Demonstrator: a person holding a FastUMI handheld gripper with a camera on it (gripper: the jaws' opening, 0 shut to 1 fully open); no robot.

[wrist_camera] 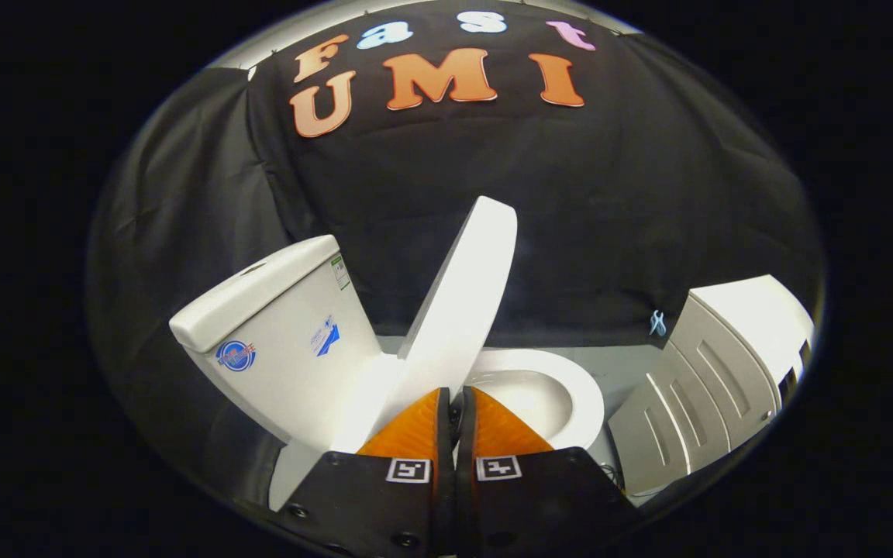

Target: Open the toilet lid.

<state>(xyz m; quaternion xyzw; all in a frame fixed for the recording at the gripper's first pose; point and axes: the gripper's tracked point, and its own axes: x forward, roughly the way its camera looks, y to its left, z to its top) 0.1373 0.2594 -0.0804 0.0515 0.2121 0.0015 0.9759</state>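
The rigid, glossy white plastic toilet lid (458, 310) stood raised, tilted toward the white ceramic cistern (276, 341) above the open bowl (570, 395), as the gripper (456, 411), jaws pressed together, apparently pinched its thin, likely slippery edge.

Black cloth (570, 232) drapes the booth's back wall, pale grey floor (632, 364) runs beneath it, and a grey-white ribbed appliance (718, 372) leans at the side.
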